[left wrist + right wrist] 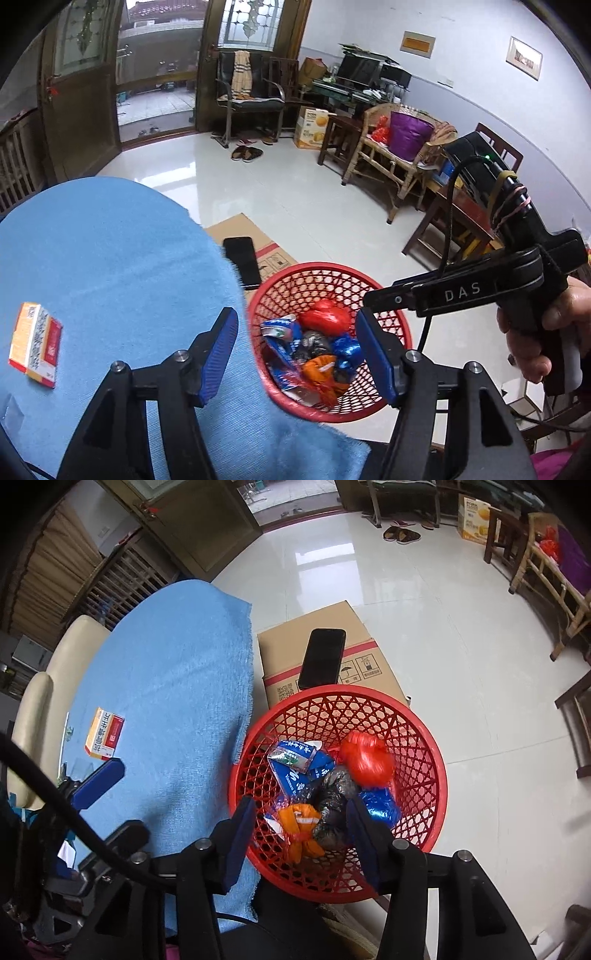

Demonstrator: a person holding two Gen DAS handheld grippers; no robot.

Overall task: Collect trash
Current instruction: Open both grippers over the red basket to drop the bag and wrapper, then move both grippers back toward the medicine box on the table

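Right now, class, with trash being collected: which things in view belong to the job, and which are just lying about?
Part of the job:
- red basket
- wrappers and bags inside it: red bag, blue packet, orange wrapper
- small box on the blue cloth
- left gripper and right gripper, both open

Just lying about:
- phone on the cardboard box
- slippers

Open left gripper (pixel 297 354) above red basket (pixel 400 325) of wrappers (pixel 314 350), small box (pixel 35 343) on blue cloth (pixel 122 266)

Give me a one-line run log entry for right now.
left gripper: open, empty | right gripper: open, empty, over red basket | wrappers in basket | small box left on blue cloth
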